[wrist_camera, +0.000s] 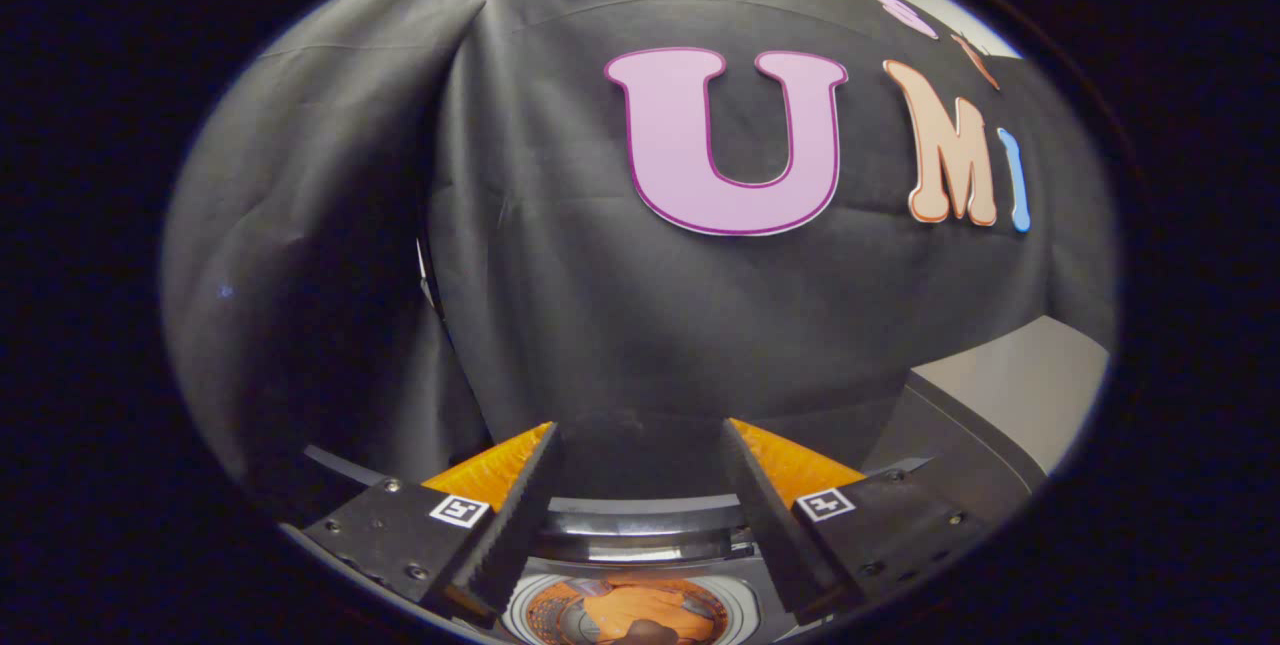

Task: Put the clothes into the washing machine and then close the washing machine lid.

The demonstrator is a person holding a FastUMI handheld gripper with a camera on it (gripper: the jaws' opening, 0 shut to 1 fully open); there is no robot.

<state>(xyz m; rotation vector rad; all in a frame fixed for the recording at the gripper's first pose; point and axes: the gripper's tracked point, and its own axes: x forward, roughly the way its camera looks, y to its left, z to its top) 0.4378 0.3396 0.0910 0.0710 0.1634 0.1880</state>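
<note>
Clothes (640,610), orange, lie down in the washer (640,545) drum, below and between my fingers. I have the gripper (640,445) spread wide, gripping nothing, raised over the drum's mouth and facing the black cloth wall (600,325). A grey slab (1010,395) off to the right may be the lid; I can't be sure.

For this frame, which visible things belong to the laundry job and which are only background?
Belongs to the job:
- orange cloth lying inside the drum
- round washing machine drum opening with a chrome rim, below and between the fingers
- gripper, fingers spread apart, holding nothing

Just background:
- black cloth booth wall beyond the fingers
- grey box-shaped surface beside the machine
</note>
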